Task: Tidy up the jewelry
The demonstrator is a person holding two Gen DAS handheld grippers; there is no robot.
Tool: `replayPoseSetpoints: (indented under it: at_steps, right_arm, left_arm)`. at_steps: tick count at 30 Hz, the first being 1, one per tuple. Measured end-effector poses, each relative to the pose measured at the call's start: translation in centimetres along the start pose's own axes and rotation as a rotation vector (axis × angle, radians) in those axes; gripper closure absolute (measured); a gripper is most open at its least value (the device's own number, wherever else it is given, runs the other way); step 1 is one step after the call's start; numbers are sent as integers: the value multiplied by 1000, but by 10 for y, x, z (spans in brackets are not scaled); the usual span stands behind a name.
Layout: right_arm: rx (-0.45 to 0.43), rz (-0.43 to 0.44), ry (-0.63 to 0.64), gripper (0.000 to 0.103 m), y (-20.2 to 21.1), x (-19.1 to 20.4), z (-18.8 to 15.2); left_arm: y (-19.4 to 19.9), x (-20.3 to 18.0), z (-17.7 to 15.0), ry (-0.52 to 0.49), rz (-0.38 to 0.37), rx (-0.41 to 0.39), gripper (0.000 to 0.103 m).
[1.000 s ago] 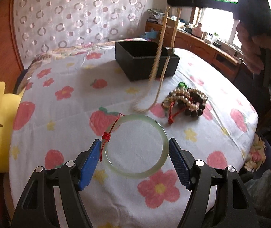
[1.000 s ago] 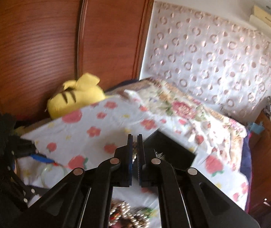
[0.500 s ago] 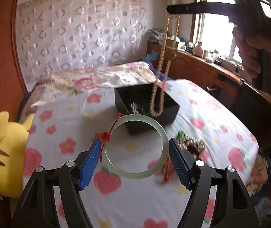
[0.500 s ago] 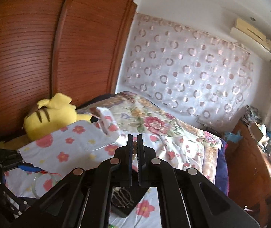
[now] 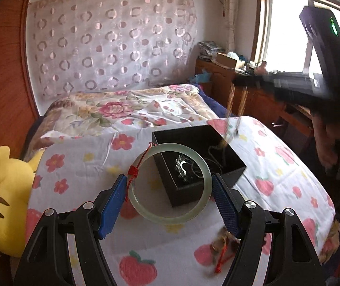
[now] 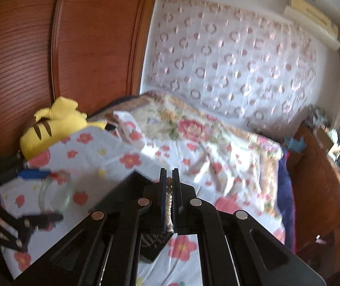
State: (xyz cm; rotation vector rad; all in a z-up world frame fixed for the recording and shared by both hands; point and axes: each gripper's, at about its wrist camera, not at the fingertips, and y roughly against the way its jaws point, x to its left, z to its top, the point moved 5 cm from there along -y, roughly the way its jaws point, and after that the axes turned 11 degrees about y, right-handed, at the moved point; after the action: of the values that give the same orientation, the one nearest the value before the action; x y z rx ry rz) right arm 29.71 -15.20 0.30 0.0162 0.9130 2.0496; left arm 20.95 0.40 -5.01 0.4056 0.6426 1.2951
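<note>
While the left gripper [image 5: 170, 191] clamps the jade bangle [image 5: 170, 183], the right gripper [image 6: 169, 186] pinches a bead strand [image 6: 169, 197] above the black box [image 5: 198, 162]. Next, likely lowering both in, the box at twelve o'clock.

You are looking over a bed covered by a white sheet printed with red flowers and pink strawberries [image 5: 81, 166]. An open, square black box [image 5: 199, 159] is sitting on the sheet near its middle, with silvery jewellery showing inside. A heap of brown and pale wooden bead bracelets with a red cord [image 5: 222, 245] is lying on the sheet nearer to you, partly hidden. A yellow plush toy with brown stripes [image 5: 0, 197] is resting against the sheet's left edge. A crumpled quilt with large pink roses [image 5: 112, 112] is lying beyond the box.
</note>
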Motion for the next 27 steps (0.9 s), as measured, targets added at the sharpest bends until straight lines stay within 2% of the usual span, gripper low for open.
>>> replayPoseSetpoints:
  at_steps: [6, 9, 20, 27]
  right_arm:
    - [25, 7, -19, 94, -12, 9, -21]
    - [15, 20, -35, 76, -5, 7, -26]
    - [8, 51, -56, 76, 19, 6, -67]
    - [17, 47, -100, 76, 21, -5, -91]
  left_arm:
    - [-24, -4, 11, -1, 27, 18, 34]
    - [-39, -8, 14, 1, 32, 36, 34]
    - [-90, -30, 24, -29, 76, 96, 34]
    - [-105, -39, 20, -49, 88, 122, 34]
